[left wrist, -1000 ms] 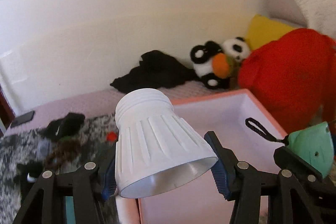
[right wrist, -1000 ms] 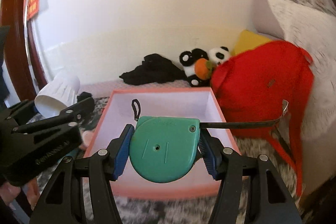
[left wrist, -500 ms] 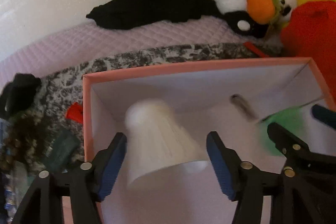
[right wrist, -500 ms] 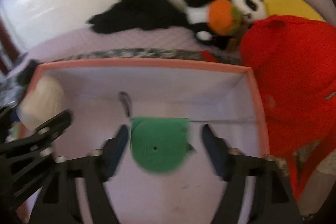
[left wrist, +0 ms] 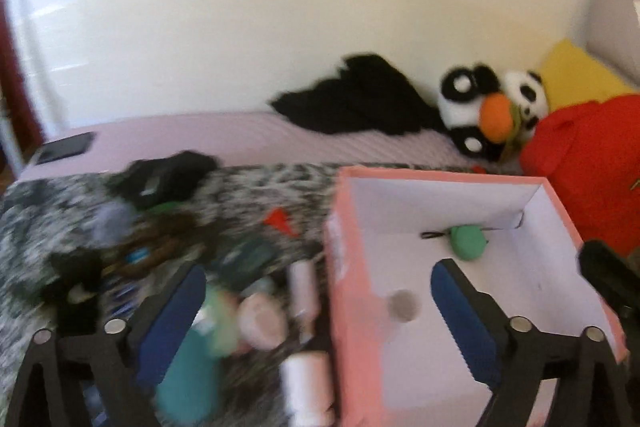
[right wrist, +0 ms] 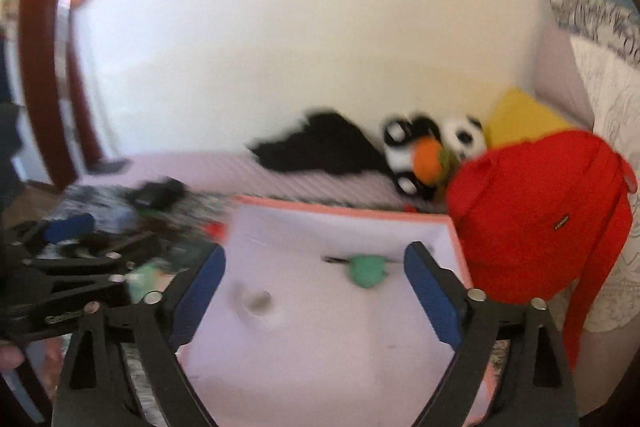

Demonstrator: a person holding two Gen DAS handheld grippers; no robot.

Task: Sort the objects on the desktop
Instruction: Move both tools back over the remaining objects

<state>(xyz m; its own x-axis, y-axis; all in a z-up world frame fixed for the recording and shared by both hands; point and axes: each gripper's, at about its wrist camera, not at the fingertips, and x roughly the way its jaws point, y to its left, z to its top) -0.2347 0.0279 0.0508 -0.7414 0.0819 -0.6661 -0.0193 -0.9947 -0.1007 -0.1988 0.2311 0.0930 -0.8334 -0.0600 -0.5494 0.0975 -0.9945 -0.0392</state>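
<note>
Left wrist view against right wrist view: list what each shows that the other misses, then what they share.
Only the left wrist view shows the phone on the pink sheet and a white bottle beside the box. Only the right wrist view shows the brown door frame and the left claw from the side. Both show the pink box holding the green tape measure and white cup, plus the panda toy.

Right wrist view: my gripper empty over the box

My right gripper (right wrist: 314, 281) hung with its jaws spread wide and nothing between them, above the pink box (right wrist: 456, 247). Inside lay the green tape measure (right wrist: 366, 269) and a blurred white cup (right wrist: 258, 301); a red backpack (right wrist: 536, 215) stood just beside.
</note>
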